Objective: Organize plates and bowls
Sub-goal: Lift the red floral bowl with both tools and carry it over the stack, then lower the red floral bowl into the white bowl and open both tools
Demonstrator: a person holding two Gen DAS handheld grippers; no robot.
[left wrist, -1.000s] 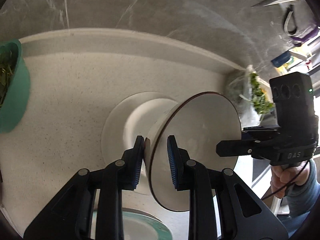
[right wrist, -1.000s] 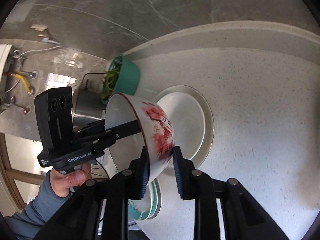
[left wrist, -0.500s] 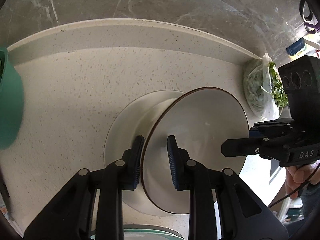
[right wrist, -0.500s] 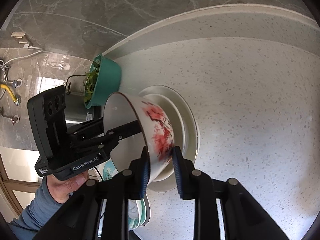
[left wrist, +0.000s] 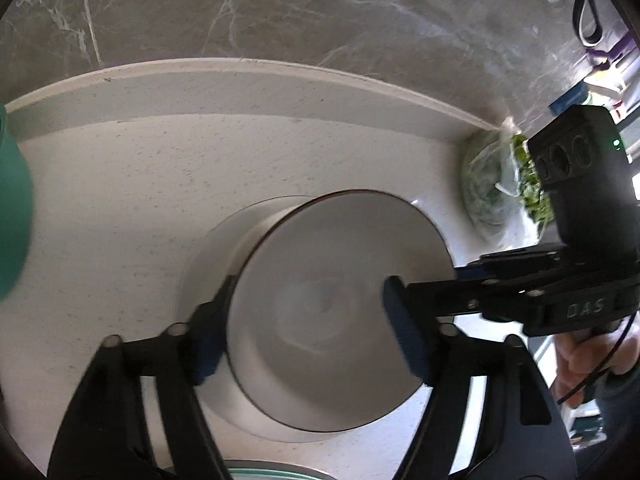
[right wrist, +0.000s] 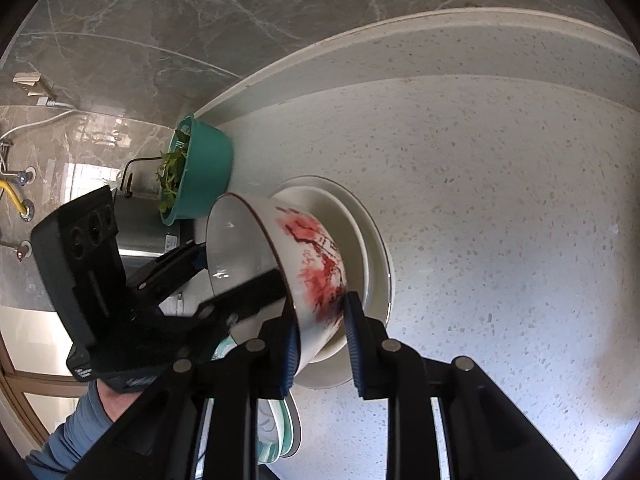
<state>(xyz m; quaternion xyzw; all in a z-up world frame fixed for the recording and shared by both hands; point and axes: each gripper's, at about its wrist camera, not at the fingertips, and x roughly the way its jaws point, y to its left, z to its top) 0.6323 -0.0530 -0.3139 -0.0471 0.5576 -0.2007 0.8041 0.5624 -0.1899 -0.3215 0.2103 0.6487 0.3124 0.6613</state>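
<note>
Nearest in the left wrist view, the left gripper (left wrist: 308,340) is opening its jaws, and the rim of the white bowl (left wrist: 340,280) sits in the wide gap between them, with no pad pressing on it that I can see; the picture is blurry there. In the right wrist view, the right gripper (right wrist: 322,340) pinches the near rim of the same bowl (right wrist: 280,264), one blue pad inside and one outside, so the claw is closed on the bowl. The bowl is tipped on its side, with its open mouth turned to the left in that view. It has a thin brown rim and a red pattern (right wrist: 320,264) painted on its outside. The bowl is right over a stack of white plates (right wrist: 372,248) on the speckled white counter (right wrist: 500,200), but I cannot tell if it touches them. Close to the camera, under the grippers, the edge of a green-rimmed plate (right wrist: 286,432) peeks out. On the body of the right gripper (left wrist: 580,264) you can read "DAS", and a small green light glows on its top. A hand (left wrist: 580,360) holds it from below. Farther back on the left is a green basin (right wrist: 204,172) with leafy greens inside, next to a metal pot (right wrist: 144,224). Far on the right, a clear bag of greens (left wrist: 500,188) lies by the raised counter edge. Behind it all is a grey marble wall (left wrist: 280,12)
</note>
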